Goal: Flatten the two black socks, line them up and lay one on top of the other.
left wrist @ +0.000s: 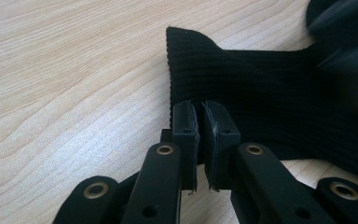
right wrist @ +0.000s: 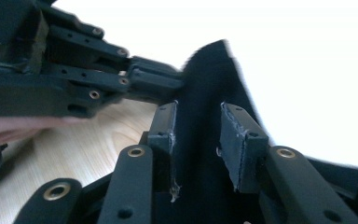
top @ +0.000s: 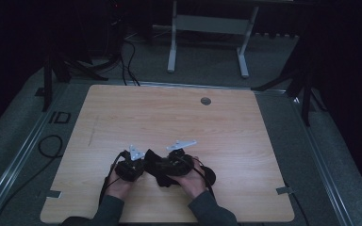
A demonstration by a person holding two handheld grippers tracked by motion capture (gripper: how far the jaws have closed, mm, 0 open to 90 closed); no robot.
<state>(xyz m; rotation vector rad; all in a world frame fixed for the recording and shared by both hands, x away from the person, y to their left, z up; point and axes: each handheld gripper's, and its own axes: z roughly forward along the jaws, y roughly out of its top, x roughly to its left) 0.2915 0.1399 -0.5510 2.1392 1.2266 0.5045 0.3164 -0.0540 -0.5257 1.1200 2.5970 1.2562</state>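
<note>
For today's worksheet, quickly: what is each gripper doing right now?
Left gripper: shut on the edge of the black cloth.
Right gripper: open, jaws either side of a raised fold of the cloth.

My table (top: pixel 169 117) is a pale wood-grain top with rounded corners, and a small round grey grommet (top: pixel 206 100) sits near its far edge. Most of the top is bare; directly on it, close to my near edge, lies a black ribbed cloth (left wrist: pixel 270 107), partly flat against the wood. The table stands on a grey carpeted floor (top: pixel 320 155), where a black cable (top: pixel 47 146) loops off to my left.
</note>
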